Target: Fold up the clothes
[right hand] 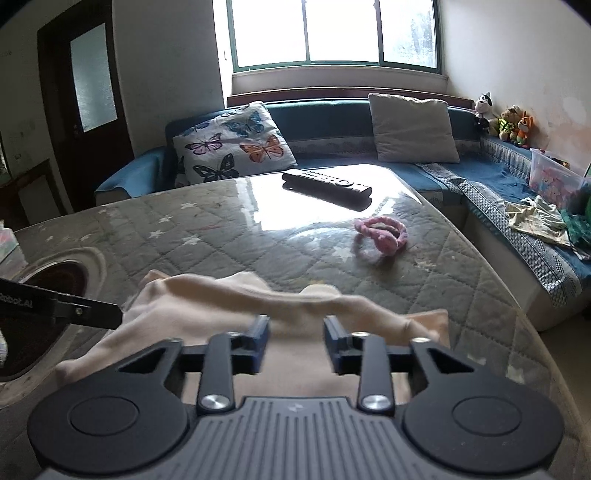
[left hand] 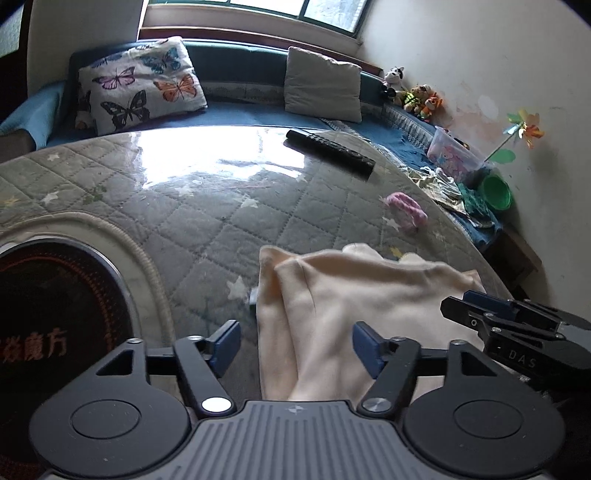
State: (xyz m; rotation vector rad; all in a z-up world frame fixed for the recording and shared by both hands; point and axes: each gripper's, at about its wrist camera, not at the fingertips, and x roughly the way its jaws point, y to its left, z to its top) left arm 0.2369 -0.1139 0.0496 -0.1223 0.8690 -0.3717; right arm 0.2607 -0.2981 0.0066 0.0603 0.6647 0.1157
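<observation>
Daylight from window only, blown out; hard glare on bench top; cloth motion-blurred; fisheye corners dark, bent.

Remote, pink band prob. blocking far tabletop

Garment on the counter at the near edge, headband beyond to the right, remote farther back, sofa behind.

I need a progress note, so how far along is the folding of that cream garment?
Done: the cream garment lies bunched on the quilted table, with at least one fold visible. In hand: nothing; left gripper and right gripper are open over it. Left: flattening and squaring it.
</observation>
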